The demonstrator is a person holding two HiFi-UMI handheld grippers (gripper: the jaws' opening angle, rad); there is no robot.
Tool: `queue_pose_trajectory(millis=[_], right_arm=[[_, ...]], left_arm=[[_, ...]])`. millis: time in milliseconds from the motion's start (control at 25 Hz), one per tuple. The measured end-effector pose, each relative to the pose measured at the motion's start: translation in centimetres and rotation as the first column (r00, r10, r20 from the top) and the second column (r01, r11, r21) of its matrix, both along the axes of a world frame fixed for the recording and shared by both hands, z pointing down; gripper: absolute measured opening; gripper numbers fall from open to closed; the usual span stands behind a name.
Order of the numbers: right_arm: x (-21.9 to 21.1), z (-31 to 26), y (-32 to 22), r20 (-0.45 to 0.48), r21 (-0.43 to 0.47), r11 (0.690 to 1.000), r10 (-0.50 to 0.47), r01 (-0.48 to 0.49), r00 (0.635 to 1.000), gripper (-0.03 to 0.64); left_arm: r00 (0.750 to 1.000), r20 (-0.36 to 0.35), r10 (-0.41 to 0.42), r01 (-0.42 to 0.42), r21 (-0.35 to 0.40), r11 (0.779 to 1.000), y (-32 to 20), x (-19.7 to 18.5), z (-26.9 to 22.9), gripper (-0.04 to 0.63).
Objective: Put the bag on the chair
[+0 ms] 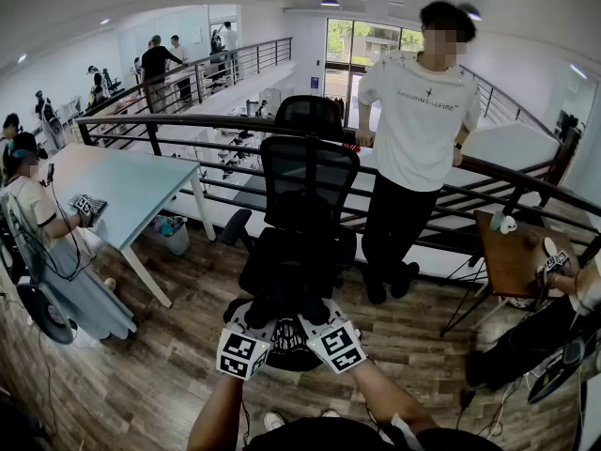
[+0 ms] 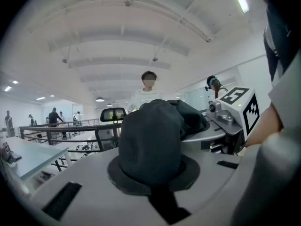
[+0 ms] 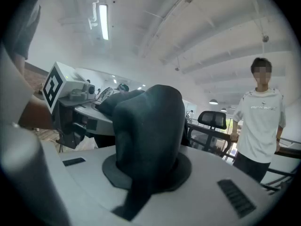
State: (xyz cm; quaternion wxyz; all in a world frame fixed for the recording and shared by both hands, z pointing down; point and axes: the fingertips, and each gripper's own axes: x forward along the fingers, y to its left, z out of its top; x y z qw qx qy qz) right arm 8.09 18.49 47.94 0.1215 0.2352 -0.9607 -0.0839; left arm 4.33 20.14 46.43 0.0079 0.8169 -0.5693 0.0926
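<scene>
Both claws are held side by side just in front of the black chair. The left claw and right claw are each clamped tight on a bunched fold of the black bag. The bag hangs between them at the chair seat's front edge.

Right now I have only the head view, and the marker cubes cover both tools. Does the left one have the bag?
Observer: Yes. In the left gripper view the left tool is shut on a thick bunch of the dark bag.
Operator: And the right one?
Observer: The same. In the right gripper view the right tool is clamped on the bag's fabric.
Operator: Does either tool's camera see the seat?
Observer: Not the seat. The left gripper view shows only the headrest of the chair, beyond the bag and just left of it.
</scene>
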Motion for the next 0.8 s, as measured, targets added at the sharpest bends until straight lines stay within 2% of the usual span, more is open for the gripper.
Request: queue_pose_trajectory(millis=[160, 440, 800], right_arm=[[-0.3, 0.0, -0.4, 0.010, -0.004, 1.000, -0.015, 0.015, 1.000, 0.038], [-0.4, -0.4, -0.7, 0.005, 0.012, 1.000, -0.006, 0.006, 1.000, 0.038], [-1.1, -0.8, -0.7, 0.043, 0.017, 1.000, -0.009, 0.009, 0.999, 0.040]], left_arm=[[1.000, 0.016, -0.023, 0.023, 0.008, 1.000, -0.4, -0.2, 0.0, 0.052], [0.999, 0.019, -0.025, 0.025, 0.012, 1.000, -0.4, -0.5, -0.6, 0.052], [0.999, 0.044, -0.012, 0.011, 0.015, 1.000, -0.1, -1.1, -1.1, 0.052]])
